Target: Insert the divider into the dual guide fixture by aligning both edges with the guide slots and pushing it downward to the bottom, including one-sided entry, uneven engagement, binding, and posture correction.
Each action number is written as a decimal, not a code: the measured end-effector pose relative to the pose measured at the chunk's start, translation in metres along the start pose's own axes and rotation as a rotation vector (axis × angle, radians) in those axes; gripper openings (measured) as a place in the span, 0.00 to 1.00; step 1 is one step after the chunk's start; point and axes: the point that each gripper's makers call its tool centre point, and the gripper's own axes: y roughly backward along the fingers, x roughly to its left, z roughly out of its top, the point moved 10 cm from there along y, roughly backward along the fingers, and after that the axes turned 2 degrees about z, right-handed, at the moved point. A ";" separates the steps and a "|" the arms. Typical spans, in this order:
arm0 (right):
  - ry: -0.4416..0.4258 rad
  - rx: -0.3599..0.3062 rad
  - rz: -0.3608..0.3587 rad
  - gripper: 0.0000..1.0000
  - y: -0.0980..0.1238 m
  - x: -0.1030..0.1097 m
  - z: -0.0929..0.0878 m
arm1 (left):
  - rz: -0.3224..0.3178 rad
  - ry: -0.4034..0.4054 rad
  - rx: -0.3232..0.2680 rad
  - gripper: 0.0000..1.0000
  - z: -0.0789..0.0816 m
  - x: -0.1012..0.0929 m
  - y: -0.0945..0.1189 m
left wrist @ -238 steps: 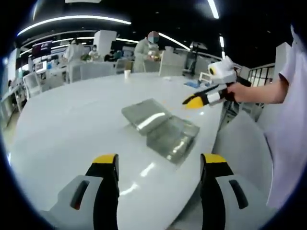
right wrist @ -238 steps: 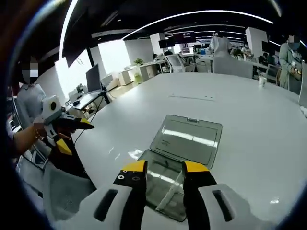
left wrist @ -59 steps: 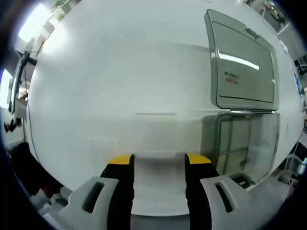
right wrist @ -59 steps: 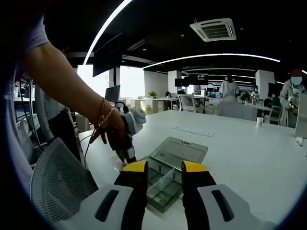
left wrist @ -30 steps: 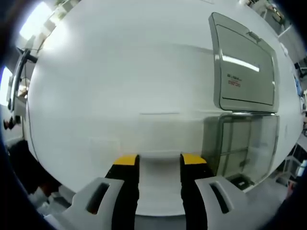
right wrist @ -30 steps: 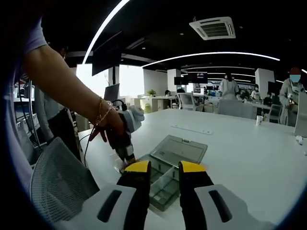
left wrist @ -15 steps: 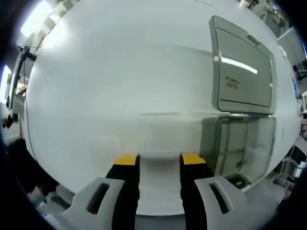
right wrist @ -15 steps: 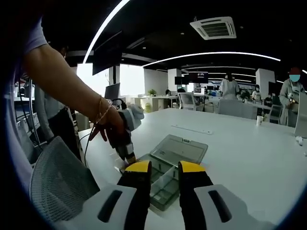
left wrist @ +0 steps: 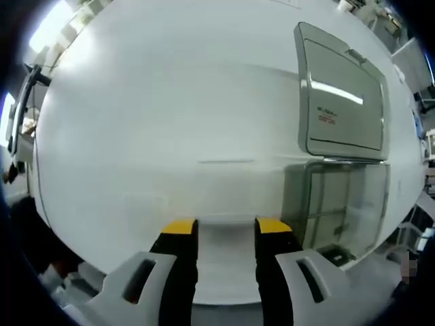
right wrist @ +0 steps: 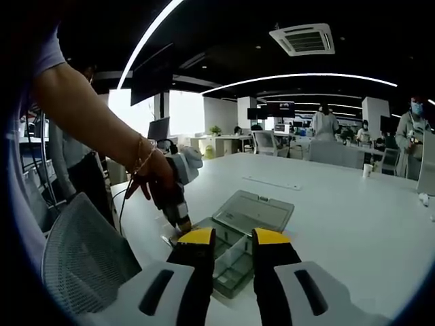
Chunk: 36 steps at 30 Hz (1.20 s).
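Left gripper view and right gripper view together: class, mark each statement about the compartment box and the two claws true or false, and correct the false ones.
1. The clear compartment box lies with its lid open. True.
2. The left claw has its jaws down at a flat white strip on the table. True.
3. The box stands directly between the left claw's jaws. False: it lies off to the right of them in the left gripper view.
4. The right claw rests on the lid. False: it hangs in front of the box, touching nothing visible.
5. A paper cup stands inside the box. False: it stands far off on the table.
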 end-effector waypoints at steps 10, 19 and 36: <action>0.003 0.002 0.000 0.17 0.000 0.000 0.000 | -0.022 0.011 -0.018 0.30 0.001 0.003 0.004; 0.004 0.009 0.002 0.16 -0.001 0.001 -0.001 | -0.068 0.029 -0.047 0.30 -0.001 0.008 0.009; -0.016 -0.008 0.015 0.30 -0.002 0.003 0.001 | -0.196 0.119 -0.123 0.30 -0.005 0.032 0.020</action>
